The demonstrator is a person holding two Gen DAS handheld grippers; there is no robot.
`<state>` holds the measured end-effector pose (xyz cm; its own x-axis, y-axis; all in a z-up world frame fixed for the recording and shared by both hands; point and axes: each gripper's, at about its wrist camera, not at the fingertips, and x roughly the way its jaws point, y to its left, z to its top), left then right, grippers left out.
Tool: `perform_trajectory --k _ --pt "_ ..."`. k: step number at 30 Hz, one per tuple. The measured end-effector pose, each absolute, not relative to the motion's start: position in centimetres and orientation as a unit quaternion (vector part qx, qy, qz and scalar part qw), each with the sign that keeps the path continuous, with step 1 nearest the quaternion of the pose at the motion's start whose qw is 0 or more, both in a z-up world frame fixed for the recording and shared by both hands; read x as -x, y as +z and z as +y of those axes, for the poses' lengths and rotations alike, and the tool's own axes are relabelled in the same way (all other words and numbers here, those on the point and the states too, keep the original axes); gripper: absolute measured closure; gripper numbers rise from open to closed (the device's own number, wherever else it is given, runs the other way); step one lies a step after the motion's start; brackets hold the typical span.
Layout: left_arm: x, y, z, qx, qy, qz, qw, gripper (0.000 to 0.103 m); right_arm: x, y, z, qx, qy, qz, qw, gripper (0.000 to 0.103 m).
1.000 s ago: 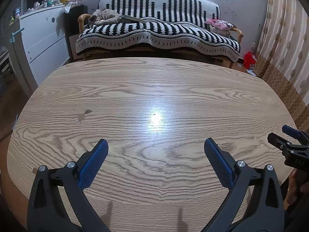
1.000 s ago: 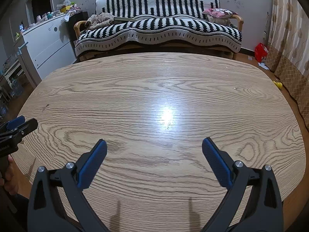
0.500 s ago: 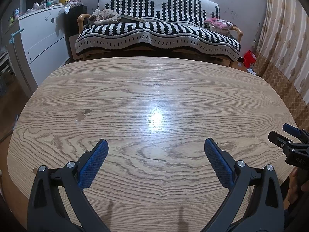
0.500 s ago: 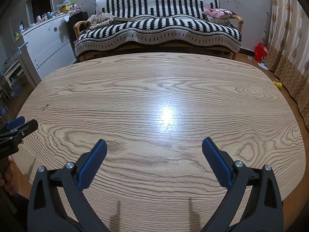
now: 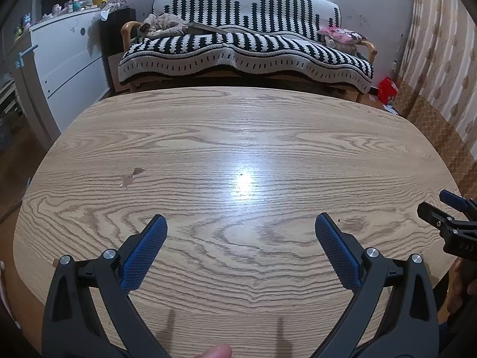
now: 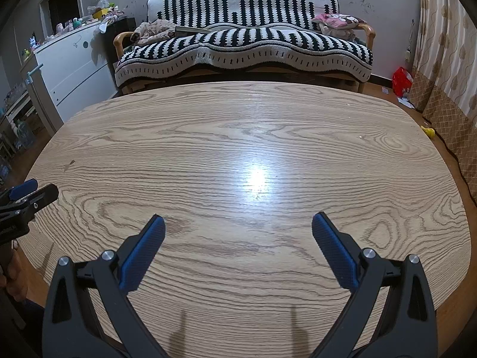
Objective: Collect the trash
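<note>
With both the left claw (image 5: 241, 232) and right claw (image 6: 238, 231) spread wide and empty above the bare surface (image 5: 238, 137), first look for trash, perhaps the red bag (image 6: 402, 81) on the floor.

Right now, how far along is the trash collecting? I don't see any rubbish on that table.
Either done or not begun; the pictures can't say which. The wooden table carries no loose rubbish, only a small scuff mark. Nothing is in hand: the left claw and the right claw both hang open and empty over it. Possibly left: a red bag and paper scraps on the floor by the curtain.
</note>
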<state>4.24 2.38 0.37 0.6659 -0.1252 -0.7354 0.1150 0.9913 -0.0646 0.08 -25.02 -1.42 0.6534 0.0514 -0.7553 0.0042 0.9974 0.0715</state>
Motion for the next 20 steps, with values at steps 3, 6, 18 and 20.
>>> perform_trajectory --k 3,6,18,20 --pt "-4.19 0.50 2.46 0.005 -0.066 0.401 0.914 0.006 -0.07 -1.42 -25.06 -0.033 0.013 0.416 0.909 0.008" --pt "-4.10 0.67 2.20 0.006 -0.070 0.400 0.914 0.006 -0.08 -1.38 -25.14 -0.033 0.013 0.416 0.909 0.008" --pt "-4.09 0.91 1.81 -0.001 -0.070 0.401 0.913 0.006 -0.06 -1.32 -25.85 -0.034 0.011 0.415 0.909 0.008" --pt "-4.13 0.90 1.76 -0.004 -0.070 0.403 0.913 0.006 -0.04 -1.33 -25.82 -0.034 0.011 0.415 0.909 0.008"
